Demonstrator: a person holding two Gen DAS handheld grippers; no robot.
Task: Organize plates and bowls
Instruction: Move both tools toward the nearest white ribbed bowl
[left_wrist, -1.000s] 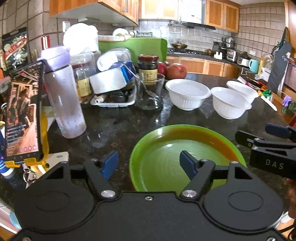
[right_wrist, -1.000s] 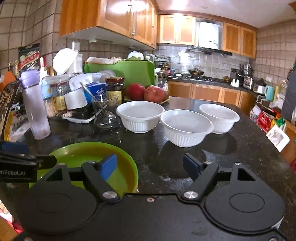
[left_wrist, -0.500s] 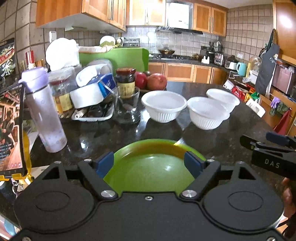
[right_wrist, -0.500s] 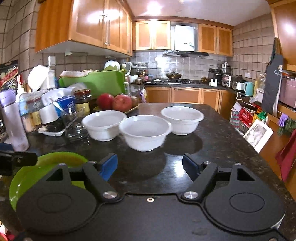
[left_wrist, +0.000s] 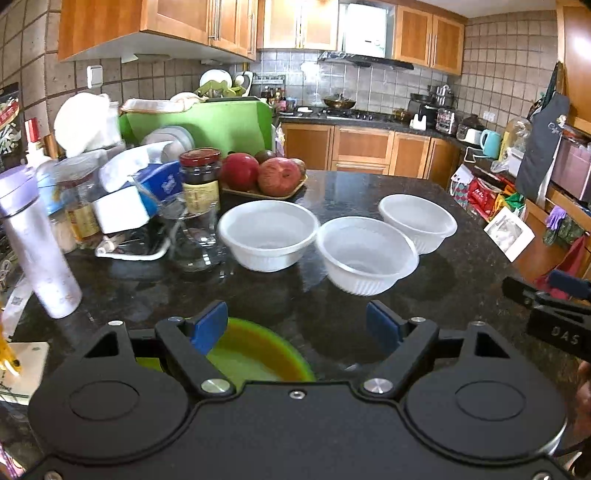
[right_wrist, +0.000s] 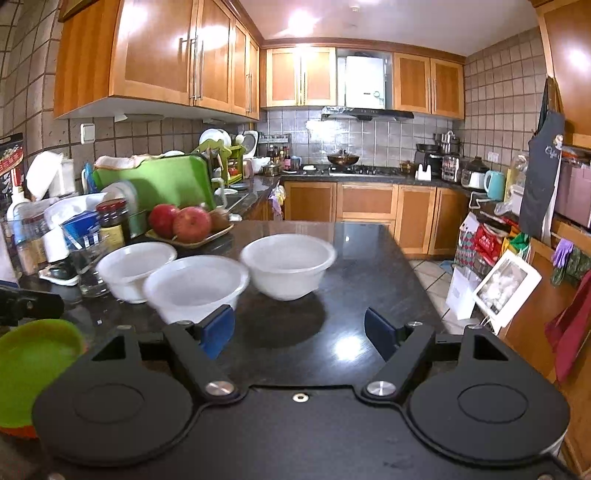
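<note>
The dark speckled stone worktop (left_wrist: 332, 192) carries everything here, its left side crowded with bottles, jars and a glass, which is probably why the dishes sit out on the open middle where both hands can reach them. Nearest the person lies the round bright-green plastic plate (left_wrist: 255, 354), flat on the worktop and partly hidden under the left gripper (left_wrist: 295, 325); an orange rim shows below it in the right wrist view (perhaps a second plate underneath, though that cannot be told for sure). Beyond it stand three white ribbed plastic bowls in a loose diagonal row, all upright and empty: the left bowl (left_wrist: 267, 234), the middle bowl (left_wrist: 365, 253) just beside it, and the far bowl (left_wrist: 417, 223) close behind that one. None is nested yet, so stacking them seems the likely step ahead. The left gripper hangs above the near worktop with its blue-padded jaws spread wide and nothing between them, the plate's far edge below the left pad. The right gripper (right_wrist: 299, 330) is likewise wide open and empty, pointed at the gap in front of the middle and far bowls, a sensible line for closing on a rim. A flat tray of red apples (left_wrist: 266, 173) sits behind the bowls, clear of the work.
</note>
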